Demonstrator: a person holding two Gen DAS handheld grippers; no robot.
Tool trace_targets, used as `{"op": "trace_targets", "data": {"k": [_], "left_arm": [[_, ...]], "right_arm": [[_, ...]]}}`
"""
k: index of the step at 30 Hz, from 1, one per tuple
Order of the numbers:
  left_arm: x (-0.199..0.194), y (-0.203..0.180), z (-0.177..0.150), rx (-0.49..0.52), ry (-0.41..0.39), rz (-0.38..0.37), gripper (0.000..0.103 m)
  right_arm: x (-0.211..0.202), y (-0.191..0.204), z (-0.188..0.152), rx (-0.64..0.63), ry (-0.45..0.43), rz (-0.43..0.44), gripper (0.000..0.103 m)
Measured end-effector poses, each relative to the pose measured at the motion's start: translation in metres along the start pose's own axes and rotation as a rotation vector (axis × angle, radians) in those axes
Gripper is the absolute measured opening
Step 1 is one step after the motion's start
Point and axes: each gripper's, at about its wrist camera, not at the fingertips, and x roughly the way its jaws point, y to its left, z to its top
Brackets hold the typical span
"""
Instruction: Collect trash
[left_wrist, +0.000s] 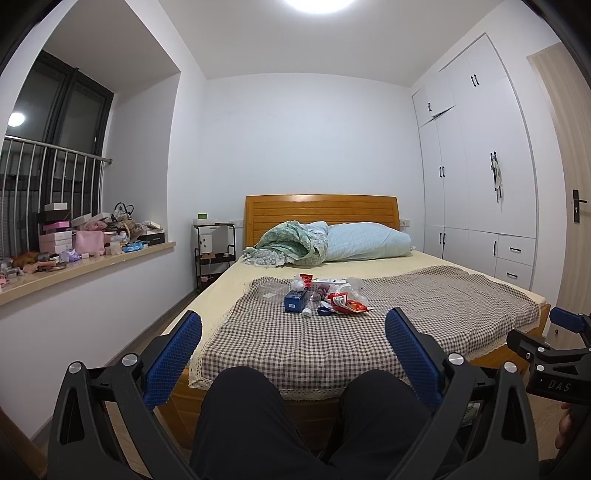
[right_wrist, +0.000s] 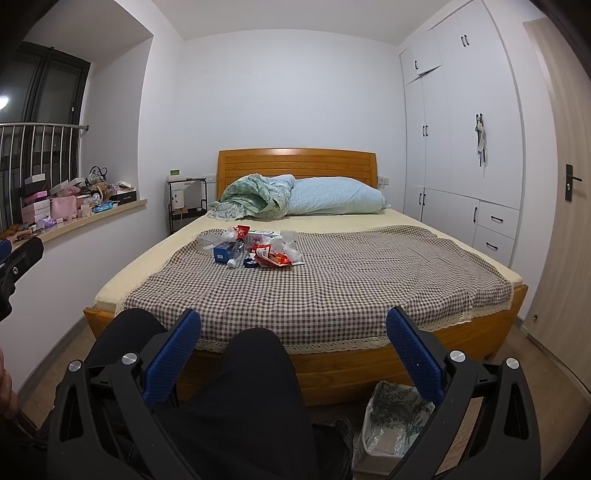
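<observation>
Ahead, the trash pile (left_wrist: 325, 297) lies well beyond both wide-open, empty jaws, left gripper (left_wrist: 293, 354) slightly nearer.

Wooden bed (right_wrist: 334, 373) under checked cloth (right_wrist: 332, 291); pillow (right_wrist: 336, 201) at headboard; white wardrobe (right_wrist: 465, 140) right; cluttered windowsill (left_wrist: 88, 264) left.

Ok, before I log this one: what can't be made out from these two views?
- Trash pile on the checked cloth: too small in both views to tell most pieces apart; only a blue box and red wrappers stand out.
- Lined bin: right wrist view only, partly behind the right gripper; contents unclear.
- Right gripper in the left wrist view: cut off by the right edge.
- Windowsill clutter: too small.
</observation>
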Motion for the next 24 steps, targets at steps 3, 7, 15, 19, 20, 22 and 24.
{"op": "trace_targets", "data": {"k": [3, 7, 15, 19, 20, 22, 24], "left_arm": [[-0.0007, 0.0006, 0.0000, 0.001, -0.002, -0.001, 0.096], [-0.0017, 0.0004, 0.0006, 0.007, -0.007, -0.001, 0.096], [-0.0020, 0.0016, 0.0024, 0.013, -0.011, -0.004, 0.096], [-0.0017, 0.0019, 0.0023, 0.012, -0.011, -0.004, 0.096], [-0.0016, 0.0019, 0.0024, 0.012, -0.011, -0.004, 0.096], [-0.0014, 0.0018, 0.0024, 0.014, -0.011, -0.004, 0.096], [-0.0017, 0.0019, 0.0025, 0.013, -0.011, -0.004, 0.096]], "right_arm": [[0.0000, 0.0001, -0.0001, 0.002, 0.001, -0.001, 0.096], [0.0004, 0.0010, 0.0000, 0.001, 0.001, -0.001, 0.096], [0.0005, 0.0017, -0.0017, 0.003, 0.006, 0.002, 0.096], [0.0001, 0.0007, -0.0014, 0.004, 0.008, 0.003, 0.096], [0.0002, 0.0008, -0.0013, 0.003, 0.008, 0.003, 0.096], [0.0001, 0.0009, -0.0014, 0.003, 0.008, 0.002, 0.096], [0.0000, 0.0009, -0.0014, 0.004, 0.009, 0.003, 0.096]]}}
